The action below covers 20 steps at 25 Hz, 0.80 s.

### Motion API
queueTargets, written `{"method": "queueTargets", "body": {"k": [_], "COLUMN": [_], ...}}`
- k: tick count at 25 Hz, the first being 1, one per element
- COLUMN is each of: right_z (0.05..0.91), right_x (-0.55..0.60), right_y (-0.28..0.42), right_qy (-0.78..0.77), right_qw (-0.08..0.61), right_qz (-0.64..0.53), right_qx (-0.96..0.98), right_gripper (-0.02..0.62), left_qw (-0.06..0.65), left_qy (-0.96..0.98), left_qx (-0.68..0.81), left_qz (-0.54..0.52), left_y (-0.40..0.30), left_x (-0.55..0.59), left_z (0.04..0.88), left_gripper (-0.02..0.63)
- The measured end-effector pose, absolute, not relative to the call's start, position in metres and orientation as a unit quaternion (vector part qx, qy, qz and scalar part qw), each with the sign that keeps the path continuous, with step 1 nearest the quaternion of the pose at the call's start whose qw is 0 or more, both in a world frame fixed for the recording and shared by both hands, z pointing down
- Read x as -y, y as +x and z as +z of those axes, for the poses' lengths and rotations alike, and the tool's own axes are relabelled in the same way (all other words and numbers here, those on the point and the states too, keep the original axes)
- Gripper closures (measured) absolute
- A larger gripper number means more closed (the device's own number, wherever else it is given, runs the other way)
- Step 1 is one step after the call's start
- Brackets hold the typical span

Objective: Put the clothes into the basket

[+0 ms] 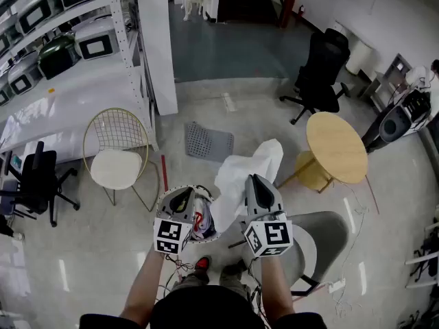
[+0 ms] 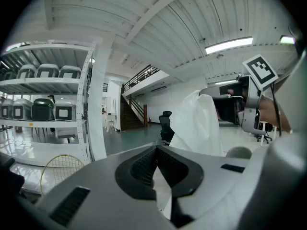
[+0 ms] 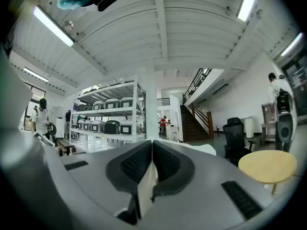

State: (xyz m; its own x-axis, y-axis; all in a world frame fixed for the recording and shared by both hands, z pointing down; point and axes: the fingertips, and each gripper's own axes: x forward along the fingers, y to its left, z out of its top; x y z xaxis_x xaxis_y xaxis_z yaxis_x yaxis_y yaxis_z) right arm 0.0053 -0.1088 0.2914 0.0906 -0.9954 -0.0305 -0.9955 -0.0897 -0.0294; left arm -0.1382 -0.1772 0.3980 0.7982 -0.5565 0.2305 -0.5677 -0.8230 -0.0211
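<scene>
A plain white garment (image 1: 241,173), crumpled and puffed, hangs at frame centre, pinched tight by the left gripper (image 1: 183,196) and the right gripper (image 1: 258,186).

- Glossy pale floor (image 1: 89,252) is carrying everything.
- Gold wire chair (image 1: 120,156) is standing at left, beside the white shelving rack (image 1: 134,53).
- Grey perforated mat (image 1: 208,141) is lying flat mid-floor.
- Round wooden table (image 1: 336,146) is standing at right, with a yellow stool (image 1: 312,171) sitting partly under it.
- Far black office chair (image 1: 322,70) is standing behind the table.
- Round basket (image 1: 201,218) is sitting near the person's feet.

White garment (image 1: 248,172); tan table (image 1: 336,146) (plain, unpatterned).
</scene>
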Motion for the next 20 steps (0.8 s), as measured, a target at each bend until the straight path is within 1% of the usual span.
{"method": "queueTargets", "body": {"k": [9, 15, 20], "right_z": [0.295, 0.32, 0.357], "right_x": [0.146, 0.167, 0.184], "right_y": [-0.05, -0.076, -0.099], "right_qy": [-0.703, -0.68, -0.659], "right_qw": [0.028, 0.022, 0.007], "right_qz": [-0.007, -0.035, -0.068], "right_qx": [-0.711, -0.732, -0.749], "right_gripper": [0.561, 0.561, 0.561], "left_qw": [0.032, 0.041, 0.059], "left_qy": [0.934, 0.924, 0.913], "left_qx": [0.334, 0.359, 0.379], "left_qz": [0.12, 0.123, 0.14], "left_y": [-0.19, -0.218, -0.24], "left_x": [0.2, 0.208, 0.212], "left_z": [0.404, 0.413, 0.436], "left_gripper": [0.6, 0.598, 0.598]}}
